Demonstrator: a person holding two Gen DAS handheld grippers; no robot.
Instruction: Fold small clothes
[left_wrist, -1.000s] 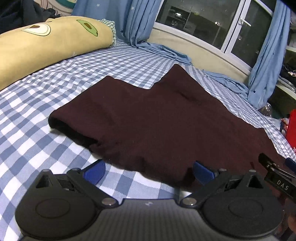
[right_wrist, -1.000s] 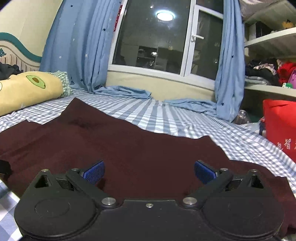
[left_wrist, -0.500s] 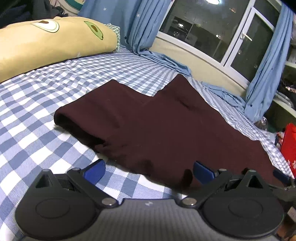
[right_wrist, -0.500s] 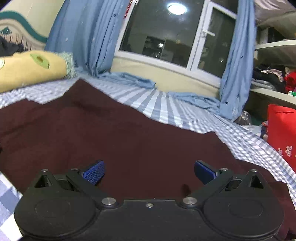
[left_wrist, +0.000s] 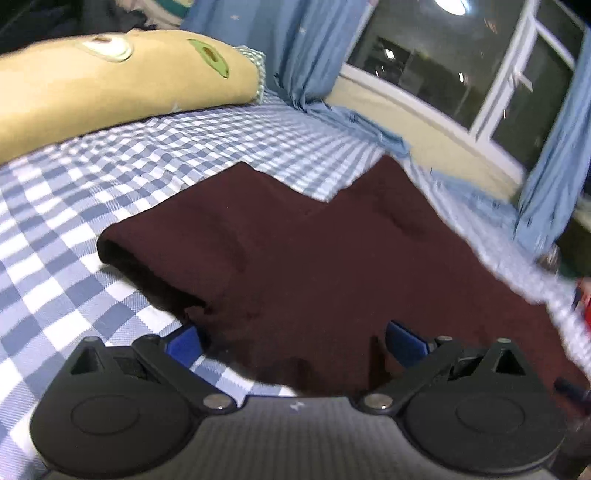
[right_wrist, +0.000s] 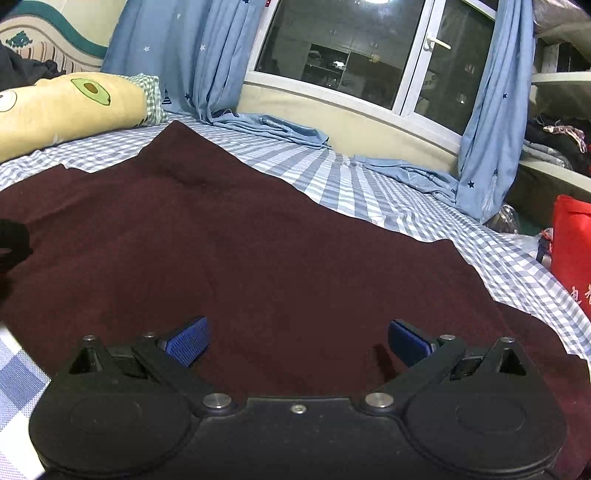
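Both claws gape wide, empty: left gripper at the near hem, right gripper over the dark maroon garment; soft, light knit, likely best pinched at near corners.

The dark maroon garment lies spread nearly flat on the blue-and-white checked bed, one short sleeve reaching out to its left with a rolled, thick end. Its cloth is plain and soft, with a few shallow creases near the middle.
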